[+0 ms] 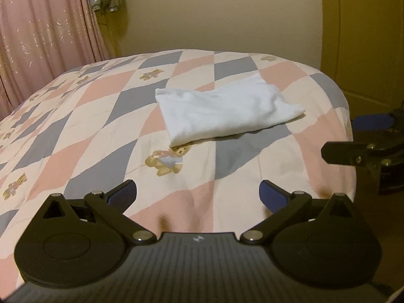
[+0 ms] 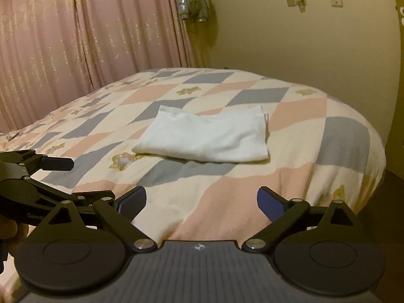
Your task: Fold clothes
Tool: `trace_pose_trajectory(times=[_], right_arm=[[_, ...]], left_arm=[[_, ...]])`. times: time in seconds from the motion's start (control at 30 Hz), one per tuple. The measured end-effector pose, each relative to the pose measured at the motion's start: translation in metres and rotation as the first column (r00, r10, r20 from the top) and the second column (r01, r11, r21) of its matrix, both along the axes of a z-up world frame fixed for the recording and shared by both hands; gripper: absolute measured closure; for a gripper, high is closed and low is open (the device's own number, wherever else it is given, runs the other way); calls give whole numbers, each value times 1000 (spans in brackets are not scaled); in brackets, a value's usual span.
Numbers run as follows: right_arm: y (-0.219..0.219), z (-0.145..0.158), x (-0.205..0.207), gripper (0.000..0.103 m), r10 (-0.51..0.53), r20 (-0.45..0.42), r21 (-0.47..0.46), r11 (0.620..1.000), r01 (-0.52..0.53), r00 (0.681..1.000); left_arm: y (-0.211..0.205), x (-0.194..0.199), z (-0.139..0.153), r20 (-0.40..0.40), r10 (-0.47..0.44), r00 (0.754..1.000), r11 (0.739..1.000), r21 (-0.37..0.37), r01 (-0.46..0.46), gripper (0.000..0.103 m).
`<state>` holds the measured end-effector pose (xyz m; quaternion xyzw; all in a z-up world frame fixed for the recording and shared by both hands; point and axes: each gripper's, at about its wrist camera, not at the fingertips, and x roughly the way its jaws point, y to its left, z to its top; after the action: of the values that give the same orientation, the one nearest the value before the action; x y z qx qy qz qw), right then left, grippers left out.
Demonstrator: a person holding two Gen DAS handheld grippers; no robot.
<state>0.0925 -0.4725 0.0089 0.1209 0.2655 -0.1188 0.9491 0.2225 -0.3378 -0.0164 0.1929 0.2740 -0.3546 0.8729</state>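
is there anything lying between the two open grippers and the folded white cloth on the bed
Nothing visible. Only bare patchwork bedspread lies between the left gripper and the folded white ribbed cloth, and likewise ahead of the right gripper. Both sets of jaws stand open and empty, short of the cloth.

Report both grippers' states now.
Left gripper: open, holding nothing.
Right gripper: open, holding nothing; the folded white garment lies beyond it.

Bed covered by a quilt in a diamond patchwork of pink, grey-blue and cream, teddy-bear prints scattered over the cream patches. One white folded garment lies flat on the quilt, roughly mid-bed, its near corner just touching a bear print. Quilt surface shows shallow creases near the front edge
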Motion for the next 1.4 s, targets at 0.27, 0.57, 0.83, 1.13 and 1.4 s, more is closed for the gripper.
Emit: trace_pose_trajectory(times=[0.27, 0.57, 0.83, 1.13, 1.4], right_arm=[[-12, -1, 15, 2, -15, -3, 6, 1000, 15, 1000], [-40, -13, 46, 0, -65, -47, 32, 997, 66, 997], [-55, -23, 71, 6, -42, -46, 32, 999, 43, 998], [-69, -24, 100, 89, 50, -61, -41, 998, -52, 997], [-74, -49, 122, 102, 106, -143, -168, 977, -129, 984]], left_arm=[[-4, 11, -8, -6, -12, 1000, 1000, -11, 12, 1], [-21, 44, -20, 7, 48, 999, 998, -36, -47, 1], [-34, 68, -18, 31, 54, 998, 996, -66, -52, 1], [-64, 93, -17, 58, -104, 993, 993, -42, 106, 64], [-62, 102, -45, 35, -138, 990, 990, -11, 138, 57]])
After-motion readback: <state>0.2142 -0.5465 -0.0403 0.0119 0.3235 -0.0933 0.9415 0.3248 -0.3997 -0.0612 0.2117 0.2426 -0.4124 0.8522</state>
